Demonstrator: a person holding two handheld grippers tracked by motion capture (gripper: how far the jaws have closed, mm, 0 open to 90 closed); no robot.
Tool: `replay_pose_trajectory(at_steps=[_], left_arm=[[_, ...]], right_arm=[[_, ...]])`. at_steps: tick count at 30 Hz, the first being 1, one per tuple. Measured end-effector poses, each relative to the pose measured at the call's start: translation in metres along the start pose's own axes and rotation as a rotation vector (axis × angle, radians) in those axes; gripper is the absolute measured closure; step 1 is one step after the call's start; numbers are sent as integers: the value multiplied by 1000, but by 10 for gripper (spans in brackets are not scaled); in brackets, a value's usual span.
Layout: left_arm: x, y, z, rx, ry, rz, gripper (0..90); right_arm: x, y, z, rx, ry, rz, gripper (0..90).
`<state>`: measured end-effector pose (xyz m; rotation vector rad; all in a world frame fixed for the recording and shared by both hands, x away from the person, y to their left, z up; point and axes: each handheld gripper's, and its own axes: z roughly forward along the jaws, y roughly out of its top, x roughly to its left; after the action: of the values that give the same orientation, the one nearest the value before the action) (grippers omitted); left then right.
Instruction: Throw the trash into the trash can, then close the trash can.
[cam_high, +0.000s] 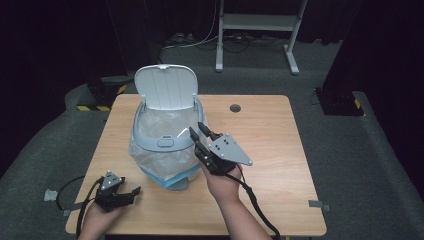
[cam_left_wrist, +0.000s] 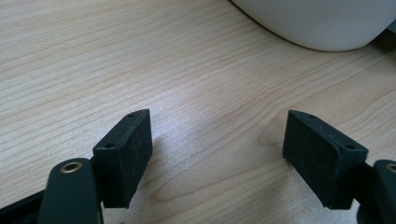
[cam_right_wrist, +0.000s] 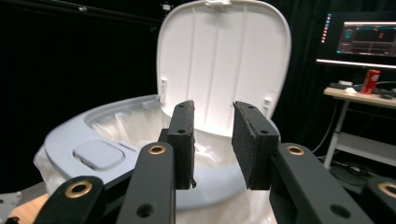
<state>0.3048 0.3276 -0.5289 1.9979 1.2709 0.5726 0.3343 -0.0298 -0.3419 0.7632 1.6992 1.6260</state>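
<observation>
A pale grey bin (cam_high: 159, 142) with a clear plastic liner (cam_high: 150, 156) stands on the wooden table (cam_high: 270, 150), left of centre. Its lid (cam_high: 166, 87) stands upright and open at the back. My right gripper (cam_high: 196, 128) hovers at the bin's right rim, pointing toward the opening, jaws parted a little with nothing between them. In the right gripper view the gripper (cam_right_wrist: 212, 140) faces the lid (cam_right_wrist: 224, 56), with the rim (cam_right_wrist: 93, 135) below. My left gripper (cam_high: 134, 194) rests low near the table's front left. Its jaws (cam_left_wrist: 217, 154) stand wide and empty over bare wood, the bin's base (cam_left_wrist: 322, 23) beyond.
A round cable hole (cam_high: 235, 108) sits in the table behind the right gripper. A white metal stand (cam_high: 260, 22) is on the floor beyond the table. A lit monitor (cam_right_wrist: 369, 39) and a red can (cam_right_wrist: 371, 80) stand on a side desk.
</observation>
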Motion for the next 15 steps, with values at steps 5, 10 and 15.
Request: replay_pose_trajectory(at_steps=[5,10,15], left_arm=[[0,0,0,-4,-4,-3,261],[0,0,-1,-10,-1,-2,311],[1,-1,-2,-18,-2,-10,387]], right_arm=[[-11,-12,-12,27,-29,6,680],[-23,-32,-24,70,-73,-1,664],[-35,-59,-30,140,-115,-21,644]])
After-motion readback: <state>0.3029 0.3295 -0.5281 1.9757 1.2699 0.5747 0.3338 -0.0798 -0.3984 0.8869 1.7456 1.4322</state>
